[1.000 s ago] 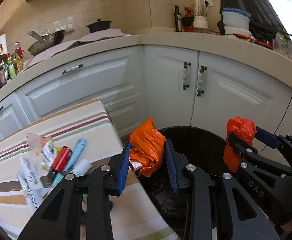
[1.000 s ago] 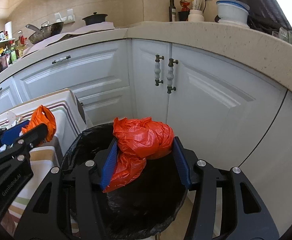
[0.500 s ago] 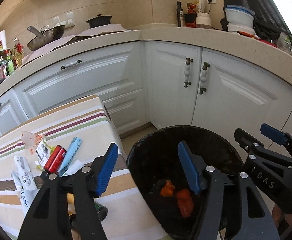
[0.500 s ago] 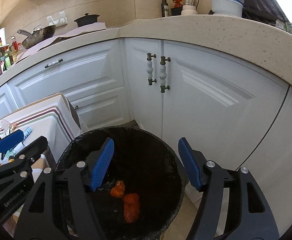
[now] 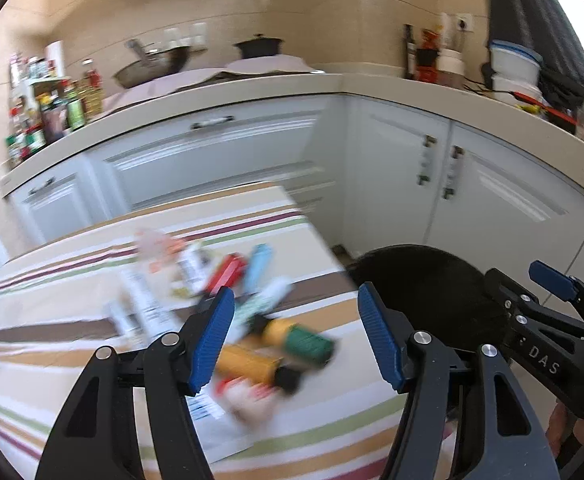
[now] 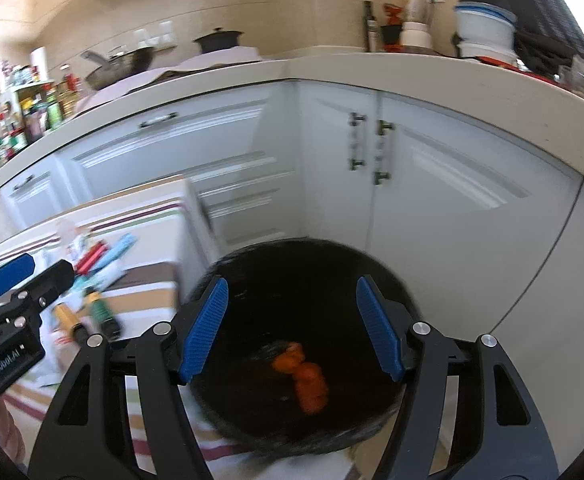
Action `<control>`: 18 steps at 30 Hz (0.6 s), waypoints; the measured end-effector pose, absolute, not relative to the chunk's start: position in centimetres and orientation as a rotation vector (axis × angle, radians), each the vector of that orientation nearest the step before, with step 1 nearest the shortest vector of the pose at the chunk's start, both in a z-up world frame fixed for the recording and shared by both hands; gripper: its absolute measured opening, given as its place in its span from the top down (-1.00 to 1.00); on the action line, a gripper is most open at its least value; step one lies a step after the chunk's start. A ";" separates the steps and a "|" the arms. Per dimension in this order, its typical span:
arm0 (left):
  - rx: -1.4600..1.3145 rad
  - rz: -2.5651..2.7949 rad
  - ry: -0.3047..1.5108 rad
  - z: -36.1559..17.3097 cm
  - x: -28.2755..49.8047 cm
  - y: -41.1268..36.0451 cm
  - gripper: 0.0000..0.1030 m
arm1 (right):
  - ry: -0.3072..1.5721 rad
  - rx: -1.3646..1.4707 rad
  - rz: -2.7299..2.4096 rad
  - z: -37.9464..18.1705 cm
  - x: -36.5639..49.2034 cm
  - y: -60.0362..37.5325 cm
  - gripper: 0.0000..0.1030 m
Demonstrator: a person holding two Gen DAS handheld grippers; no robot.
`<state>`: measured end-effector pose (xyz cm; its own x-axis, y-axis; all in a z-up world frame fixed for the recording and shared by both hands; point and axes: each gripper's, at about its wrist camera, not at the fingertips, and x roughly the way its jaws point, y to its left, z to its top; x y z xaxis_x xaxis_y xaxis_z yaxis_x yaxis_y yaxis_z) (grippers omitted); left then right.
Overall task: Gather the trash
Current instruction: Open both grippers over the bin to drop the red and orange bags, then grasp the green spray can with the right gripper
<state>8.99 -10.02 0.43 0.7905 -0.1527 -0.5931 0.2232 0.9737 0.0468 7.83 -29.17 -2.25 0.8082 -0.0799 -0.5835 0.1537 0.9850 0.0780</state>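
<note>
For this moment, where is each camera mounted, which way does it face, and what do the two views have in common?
Left wrist: sits on the left hand-held gripper, facing forward over the striped table and its blurred wrappers; own open blue fingers show, plus the right hand-held gripper at right.
Right wrist: sits on the right hand-held gripper, facing down into the black bin with orange bags; own open fingers show, plus the left one at left.
Shared: table, bin, white cabinets, counter.
</note>
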 end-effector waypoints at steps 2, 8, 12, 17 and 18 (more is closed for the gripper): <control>0.112 -0.167 0.625 0.6 8.4 -8.4 -0.22 | 0.621 0.114 -0.094 -2.2 7.6 -27.7 -0.26; 0.091 -0.056 0.634 0.3 6.9 -3.3 -0.23 | 0.632 0.077 -0.008 -2.2 6.7 -23.3 -0.27; 0.065 0.010 0.648 -0.2 6.2 -0.2 -0.23 | 0.645 0.049 0.032 -2.3 6.5 -21.0 -0.26; 0.036 0.070 0.660 -0.9 5.5 2.8 -0.23 | 0.652 0.017 0.063 -2.3 7.0 -18.8 -0.27; 0.029 0.082 0.662 -1.0 5.5 3.3 -0.23 | 0.654 0.013 0.067 -2.3 7.1 -18.5 -0.26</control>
